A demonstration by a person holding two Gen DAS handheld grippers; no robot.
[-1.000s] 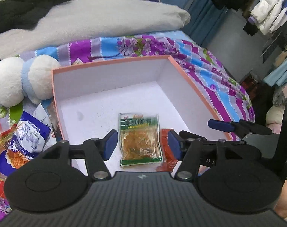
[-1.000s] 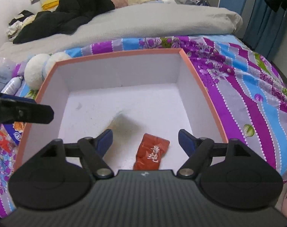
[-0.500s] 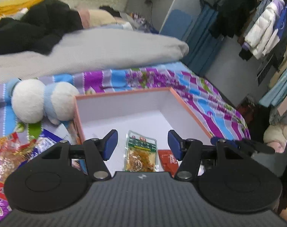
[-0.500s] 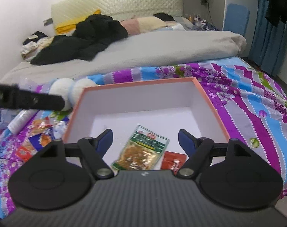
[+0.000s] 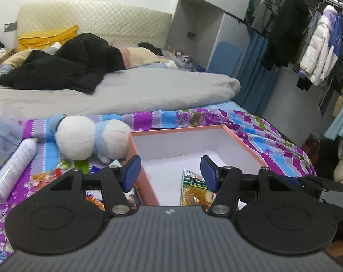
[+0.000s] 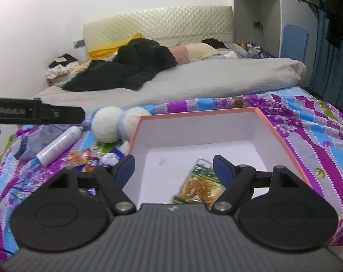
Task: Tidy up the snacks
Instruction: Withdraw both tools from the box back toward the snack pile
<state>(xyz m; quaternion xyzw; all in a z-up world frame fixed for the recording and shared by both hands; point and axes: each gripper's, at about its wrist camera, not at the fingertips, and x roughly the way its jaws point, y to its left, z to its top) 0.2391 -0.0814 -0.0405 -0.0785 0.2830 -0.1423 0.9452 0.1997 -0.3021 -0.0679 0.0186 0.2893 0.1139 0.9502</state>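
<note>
Left wrist view shows the left tool (image 5: pixel 170 173) with its blue pads spread apart and nothing between them, hanging above the near left corner of an open salmon-edged box (image 5: pixel 240 141) that sits on the bed (image 5: pixel 273 140), on its purple-and-blue floral sheet. Inside the box, on its white floor near the front edge, lies a green-topped snack packet (image 5: pixel 195 189) with orange-brown contents; the right pad of the tool partly covers it. Outside the box, just beside its left wall, more snack packets (image 5: pixel 46 174) lie loose on the sheet, partly hidden behind the tool. A white and light-blue plush toy (image 5: pixel 89 137) rests against the box's far left corner, and a white spray bottle (image 5: pixel 14 165) lies on its side toward the bed's left edge. A grey duvet (image 5: pixel 126 93) with black clothing (image 5: pixel 65 68) on it covers the far half of the bed.

Right wrist view has the right tool (image 6: pixel 173 168) likewise released, pads wide and empty, over the box's (image 6: pixel 282 136) near edge, with the snack packet (image 6: pixel 199 184) lying tilted between them on the box floor below. The left tool's finger (image 6: pixel 46 114) juts in from the left edge.
</note>
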